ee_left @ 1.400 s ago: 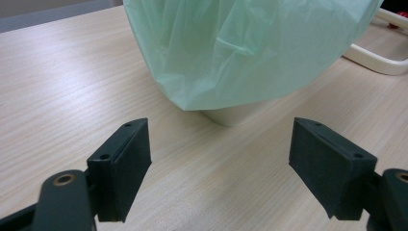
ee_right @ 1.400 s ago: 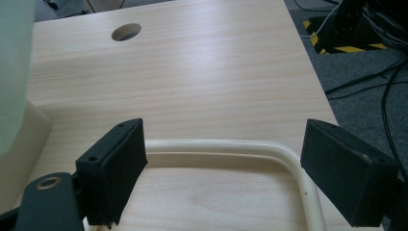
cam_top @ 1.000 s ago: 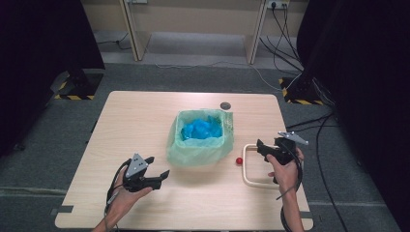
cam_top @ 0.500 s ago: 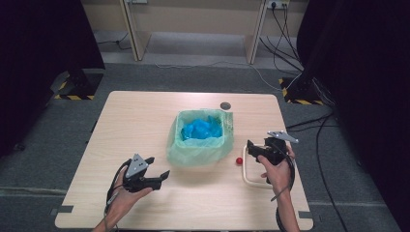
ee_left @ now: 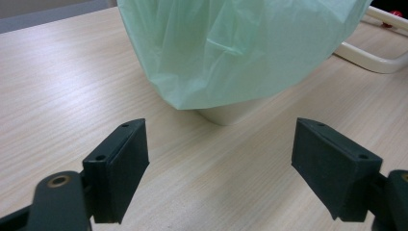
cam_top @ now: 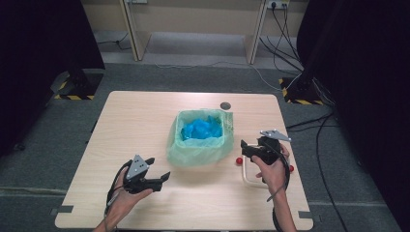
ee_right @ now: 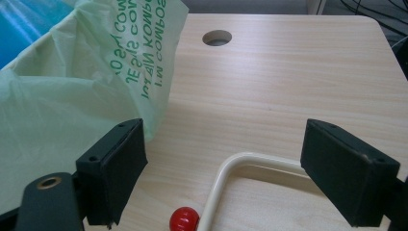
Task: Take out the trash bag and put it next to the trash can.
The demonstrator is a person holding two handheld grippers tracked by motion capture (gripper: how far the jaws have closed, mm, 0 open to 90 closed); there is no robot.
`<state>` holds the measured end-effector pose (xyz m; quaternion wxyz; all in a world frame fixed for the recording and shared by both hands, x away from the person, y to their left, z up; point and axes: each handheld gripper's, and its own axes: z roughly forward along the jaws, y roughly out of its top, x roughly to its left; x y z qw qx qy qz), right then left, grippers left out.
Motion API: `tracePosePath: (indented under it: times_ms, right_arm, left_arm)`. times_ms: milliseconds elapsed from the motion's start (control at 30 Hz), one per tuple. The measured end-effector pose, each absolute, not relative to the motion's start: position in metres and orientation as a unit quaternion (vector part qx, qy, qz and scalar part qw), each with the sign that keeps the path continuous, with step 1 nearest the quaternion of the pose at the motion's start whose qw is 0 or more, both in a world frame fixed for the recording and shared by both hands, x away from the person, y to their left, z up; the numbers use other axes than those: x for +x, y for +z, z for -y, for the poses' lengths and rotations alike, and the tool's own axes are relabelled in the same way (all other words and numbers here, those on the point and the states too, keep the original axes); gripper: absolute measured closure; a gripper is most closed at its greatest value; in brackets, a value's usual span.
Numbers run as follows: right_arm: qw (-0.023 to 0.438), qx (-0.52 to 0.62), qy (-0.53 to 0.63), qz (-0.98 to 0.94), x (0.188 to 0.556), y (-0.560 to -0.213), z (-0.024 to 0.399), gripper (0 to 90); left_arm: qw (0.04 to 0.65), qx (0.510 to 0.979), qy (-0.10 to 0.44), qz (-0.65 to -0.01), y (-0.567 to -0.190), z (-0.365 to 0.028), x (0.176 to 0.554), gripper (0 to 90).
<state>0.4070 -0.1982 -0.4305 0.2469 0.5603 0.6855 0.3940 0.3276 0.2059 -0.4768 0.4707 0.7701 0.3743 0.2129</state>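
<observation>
A small cream bin lined with a pale green bag point(cam_top: 199, 145) stands at the table's centre, with crumpled blue material point(cam_top: 202, 128) inside. My left gripper point(cam_top: 159, 168) rests near the front left and points at the bin's base point(ee_left: 231, 113); it point(ee_left: 219, 144) is open and holds nothing. My right gripper point(cam_top: 244, 150) hovers just right of the bag point(ee_right: 82, 96), over a cream looped frame point(ee_right: 226, 183). It point(ee_right: 223, 144) is open too, with nothing between its fingers. A small red ball point(ee_right: 184, 219) lies beside the frame, below the jaws.
A round cable hole point(cam_top: 225, 105) sits in the table point(cam_top: 145, 116) behind the bin. The cream frame point(cam_top: 247, 175) lies flat at the right, with a second red ball point(cam_top: 291, 168) at its far side. Dark curtains and cables surround the table.
My right gripper has moved left and slightly forward, from the table's right edge to just beside the bag. The left gripper has stayed put.
</observation>
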Motion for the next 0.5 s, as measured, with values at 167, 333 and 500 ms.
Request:
tracePosePath:
  times_ms: [167,333,500]
  right_arm:
    - [0.246,0.556,0.396,-0.688,0.407,-0.43,0.194,16.4]
    - [0.243,0.555,0.396,-0.691,0.408,-0.43,0.189,16.4]
    - [0.239,0.553,0.398,-0.691,0.408,-0.428,0.188,16.4]
  left_arm:
    - [0.478,0.769,0.215,-0.367,-0.471,-0.202,0.327,18.3]
    - [0.486,0.765,0.211,-0.366,-0.462,-0.197,0.332,16.7]
    - [0.501,0.762,0.195,-0.361,-0.45,-0.183,0.337,15.5]
